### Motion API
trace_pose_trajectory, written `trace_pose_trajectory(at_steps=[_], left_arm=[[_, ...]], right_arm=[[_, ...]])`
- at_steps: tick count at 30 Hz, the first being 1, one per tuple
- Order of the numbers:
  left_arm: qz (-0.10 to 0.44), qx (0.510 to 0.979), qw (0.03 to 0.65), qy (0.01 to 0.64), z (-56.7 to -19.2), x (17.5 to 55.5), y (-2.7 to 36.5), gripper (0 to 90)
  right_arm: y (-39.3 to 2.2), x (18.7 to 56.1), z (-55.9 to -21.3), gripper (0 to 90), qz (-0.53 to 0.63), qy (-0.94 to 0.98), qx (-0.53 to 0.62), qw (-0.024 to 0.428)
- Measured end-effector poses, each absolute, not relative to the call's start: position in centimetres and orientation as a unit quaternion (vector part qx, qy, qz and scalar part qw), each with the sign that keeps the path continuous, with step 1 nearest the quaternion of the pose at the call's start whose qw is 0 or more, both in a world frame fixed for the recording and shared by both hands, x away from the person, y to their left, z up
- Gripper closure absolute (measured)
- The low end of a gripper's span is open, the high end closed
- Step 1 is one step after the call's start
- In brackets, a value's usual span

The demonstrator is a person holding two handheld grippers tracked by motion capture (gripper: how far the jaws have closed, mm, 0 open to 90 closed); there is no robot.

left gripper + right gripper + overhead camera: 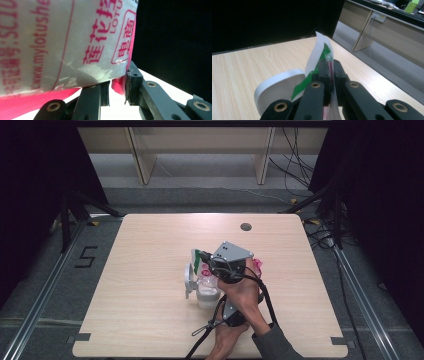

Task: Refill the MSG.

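At the near edge of the pale wood-grain table [150,270], a person's forearm in a grey sleeve [272,342] reaches in, and both hands crowd together right of centre. The left gripper [117,87], seen in its own view, has its black jointed jaws pinching the pink bottom edge of a glossy, crinkled white plastic packet with pink printed lettering [62,42]. Just beyond the hands in the high view stands a translucent white plastic container [207,295], its rounded white lid [189,279] hinged open to the left. The right gripper [329,75], topped by a grey three-cornered plate, has its jaws pressed together on a thin, smooth sheet of white and green wrapper [319,56] that curls upward above the lid. Farther off, a small round dark grommet [245,226] sits in the table's far side.
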State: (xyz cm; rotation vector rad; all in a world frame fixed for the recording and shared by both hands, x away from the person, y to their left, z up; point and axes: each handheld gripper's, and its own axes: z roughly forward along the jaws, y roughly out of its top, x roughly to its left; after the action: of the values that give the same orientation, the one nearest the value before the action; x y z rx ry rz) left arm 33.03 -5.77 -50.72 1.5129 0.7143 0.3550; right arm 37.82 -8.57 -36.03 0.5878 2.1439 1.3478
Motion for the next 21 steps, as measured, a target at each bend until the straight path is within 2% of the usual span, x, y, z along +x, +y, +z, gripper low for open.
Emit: trace_pose_trajectory(at_steps=[6, 8, 21], left_arm=[[0.169, 0.656, 0.661, 0.323, -50.77, 32.97, -5.76, 76.3], [0.16, 0.667, 0.656, 0.315, -50.78, 33.08, -5.72, 76.3], [0.161, 0.666, 0.656, 0.316, -50.81, 33.09, -5.7, 76.3]], right_arm=[[-8.51, 37.69, -35.96, 89.3, 0.502, 0.794, 0.22, 0.262], [-8.49, 37.74, -35.96, 89.3, 0.5, 0.795, 0.215, 0.267], [-8.43, 37.74, -36.05, 89.3, 0.5, 0.795, 0.217, 0.265]])
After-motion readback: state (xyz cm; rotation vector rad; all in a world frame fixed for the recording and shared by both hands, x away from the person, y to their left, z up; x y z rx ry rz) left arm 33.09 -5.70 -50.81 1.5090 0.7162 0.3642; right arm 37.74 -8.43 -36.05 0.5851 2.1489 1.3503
